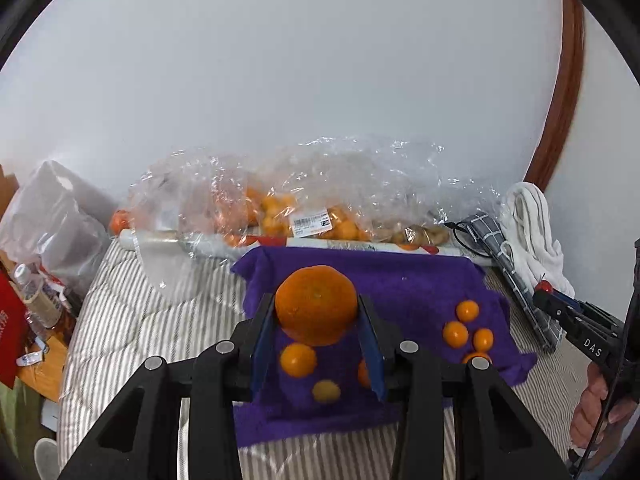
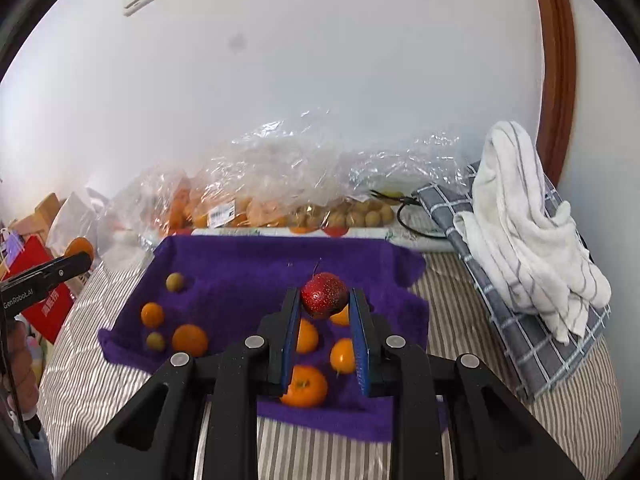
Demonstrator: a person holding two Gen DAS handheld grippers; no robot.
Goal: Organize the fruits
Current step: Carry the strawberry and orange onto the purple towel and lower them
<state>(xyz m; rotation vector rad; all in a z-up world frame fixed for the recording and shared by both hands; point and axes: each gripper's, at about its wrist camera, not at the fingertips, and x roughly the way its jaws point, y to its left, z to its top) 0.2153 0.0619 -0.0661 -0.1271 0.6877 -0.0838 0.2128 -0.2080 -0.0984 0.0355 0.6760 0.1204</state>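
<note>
My left gripper (image 1: 317,308) is shut on a large orange mandarin (image 1: 316,304) and holds it above the purple towel (image 1: 400,288). My right gripper (image 2: 325,296) is shut on a small red speckled fruit (image 2: 324,295) with a thin stem, held above the same towel (image 2: 248,264). Small orange fruits lie on the towel in two groups: one on its left (image 2: 190,339) with two small greenish-yellow fruits (image 2: 175,282), one on its right (image 2: 304,386), under my right gripper. In the left wrist view the right gripper (image 1: 545,289) shows at the right edge with the red fruit.
Clear plastic bags of orange and brown fruits (image 1: 320,216) lie along the wall behind the towel. A white towel (image 2: 520,224) on a grey checked cloth (image 2: 532,344) lies to the right. The striped bedding (image 2: 100,380) surrounds the towel. Bottles and a red packet (image 1: 12,320) sit far left.
</note>
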